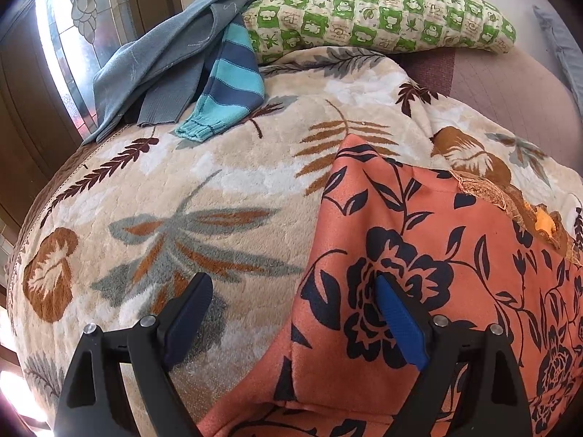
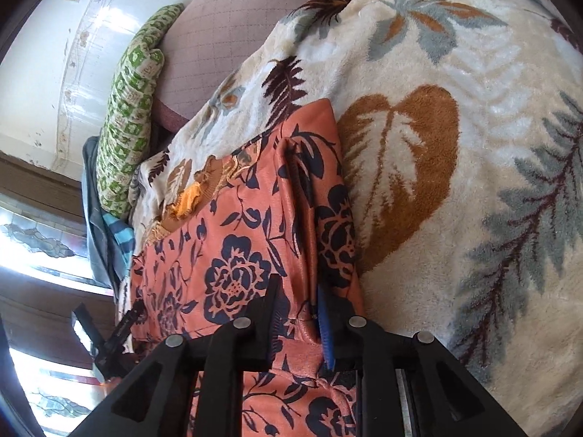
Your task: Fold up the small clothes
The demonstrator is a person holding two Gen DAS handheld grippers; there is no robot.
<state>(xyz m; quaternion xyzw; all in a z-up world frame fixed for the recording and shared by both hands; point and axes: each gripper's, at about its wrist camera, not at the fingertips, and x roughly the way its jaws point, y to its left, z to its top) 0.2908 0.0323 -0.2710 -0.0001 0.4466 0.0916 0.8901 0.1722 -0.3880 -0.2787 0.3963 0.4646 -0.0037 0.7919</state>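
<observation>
Orange garment (image 1: 419, 255) on blanket (image 1: 182, 189) | pillow (image 1: 382, 14), grey clothes (image 1: 156, 58) beyond (heaped)

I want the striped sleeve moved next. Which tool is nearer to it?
Left. The left tool hangs open over the orange floral garment's edge, the striped sleeve ahead across the blanket. The right tool sits at the garment's far side.

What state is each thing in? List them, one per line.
Orange garment: partly folded, flat on the blanket.
Blanket: spread over the bed.
Left gripper: open, one finger over the garment, one over the blanket.
Right gripper: nearly closed around a raised fold of the garment.
Gray top: crumpled, unfolded.
Striped sleeve: lying loose, unfolded.
Pillow: lying flat.
</observation>
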